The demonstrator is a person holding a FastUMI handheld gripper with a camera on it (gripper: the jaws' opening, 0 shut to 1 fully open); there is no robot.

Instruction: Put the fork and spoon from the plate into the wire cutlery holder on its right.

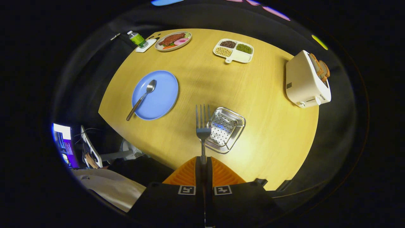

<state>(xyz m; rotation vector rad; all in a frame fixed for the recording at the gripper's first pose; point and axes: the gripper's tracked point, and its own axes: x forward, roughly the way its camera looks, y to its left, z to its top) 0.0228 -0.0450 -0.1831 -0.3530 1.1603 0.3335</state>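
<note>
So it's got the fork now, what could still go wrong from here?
The hand-held gripper pinches only the fork's thin handle end, so the fork might twist or slip out before it is lowered. The fork hangs over the near edge of the metal cutlery holder, not its middle, so a drop now could land on the table. The spoon lies flat on the blue plate, likely awkward to pick up.

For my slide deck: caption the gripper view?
Gripper shut on fork, above cutlery holder; spoon on blue plate.
</note>
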